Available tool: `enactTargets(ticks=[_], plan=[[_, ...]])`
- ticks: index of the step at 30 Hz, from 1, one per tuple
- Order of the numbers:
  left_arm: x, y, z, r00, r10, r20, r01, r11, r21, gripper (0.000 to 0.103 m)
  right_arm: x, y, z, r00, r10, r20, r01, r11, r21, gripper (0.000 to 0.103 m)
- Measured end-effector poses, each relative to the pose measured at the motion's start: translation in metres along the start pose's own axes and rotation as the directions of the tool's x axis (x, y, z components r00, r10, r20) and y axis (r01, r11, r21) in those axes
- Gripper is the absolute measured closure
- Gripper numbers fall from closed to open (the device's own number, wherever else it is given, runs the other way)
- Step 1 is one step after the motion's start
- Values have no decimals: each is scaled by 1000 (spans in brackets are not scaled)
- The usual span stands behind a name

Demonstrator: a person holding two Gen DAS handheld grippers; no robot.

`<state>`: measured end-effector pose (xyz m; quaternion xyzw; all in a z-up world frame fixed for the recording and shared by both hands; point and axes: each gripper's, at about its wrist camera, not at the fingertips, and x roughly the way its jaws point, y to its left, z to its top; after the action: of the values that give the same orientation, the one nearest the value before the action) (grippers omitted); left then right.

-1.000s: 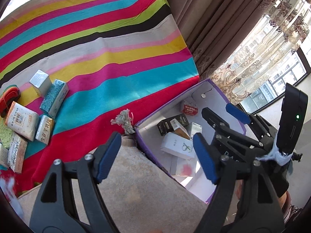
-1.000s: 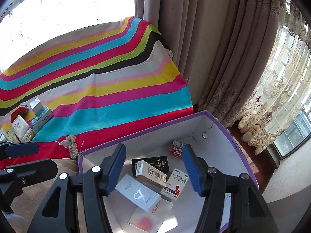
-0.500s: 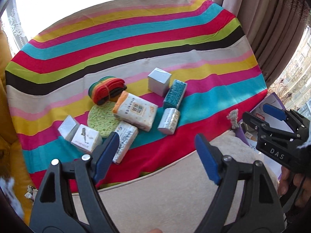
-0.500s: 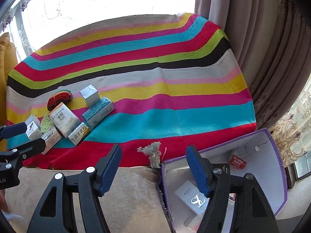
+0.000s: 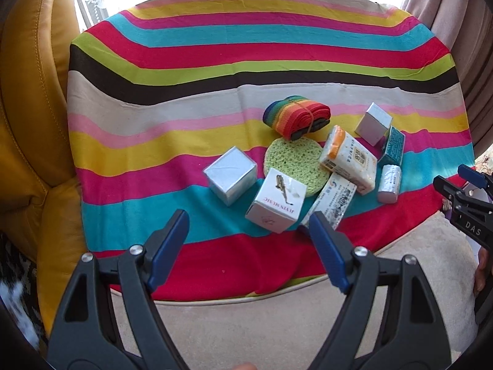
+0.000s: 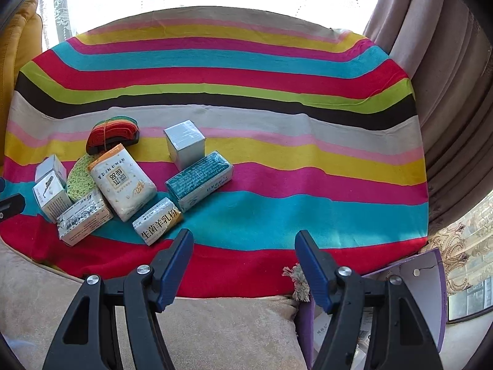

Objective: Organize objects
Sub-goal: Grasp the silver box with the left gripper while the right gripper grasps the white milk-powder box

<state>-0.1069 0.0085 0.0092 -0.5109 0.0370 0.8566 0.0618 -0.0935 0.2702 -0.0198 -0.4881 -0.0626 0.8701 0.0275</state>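
A pile of small goods lies on the striped cloth (image 5: 185, 108): a white music box (image 5: 277, 203), a silver cube (image 5: 229, 174), a green sponge (image 5: 292, 160), a rainbow strap roll (image 5: 295, 115), a tissue pack (image 5: 349, 160) and a teal pack (image 6: 198, 180). My left gripper (image 5: 246, 237) hovers open and empty just in front of the music box. My right gripper (image 6: 245, 246) is open and empty over the cloth's red stripe, to the right of a milk-powder packet (image 6: 157, 220). The purple box (image 6: 425, 277) stands at the lower right.
A yellow leather armchair (image 5: 30, 123) borders the cloth on the left. Curtains (image 6: 446, 92) hang at the right. A beige cushion (image 5: 277, 323) lies under both grippers. A cloth tassel (image 6: 297, 280) hangs beside the purple box. A second silver box (image 6: 185, 143) stands behind the teal pack.
Both grippers have swung left, away from the purple box and toward the pile of goods. The pile now sits centred in the left wrist view. Both stay empty.
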Motion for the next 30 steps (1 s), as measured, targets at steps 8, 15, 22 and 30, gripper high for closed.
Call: enactTargets(ticks=[8,15,22,30], plan=[[23,19,4,994,-66,-87,64,997,-31,19,23,12,1,998,10,-69,-13,999,-45,34],[36,36,13,988,-100,-118,92,993,-68,19,28,7,-4,990,109,-94,-110,994,-6,34],[39,56,29,984,-161,-74,147,976,-160,19,25,4,-4,982,169,-86,-168,986,16,34],[90,57,34,959,-236,-159,188,945,-266,31,25,24,4,963,243,-120,-249,968,-34,34]])
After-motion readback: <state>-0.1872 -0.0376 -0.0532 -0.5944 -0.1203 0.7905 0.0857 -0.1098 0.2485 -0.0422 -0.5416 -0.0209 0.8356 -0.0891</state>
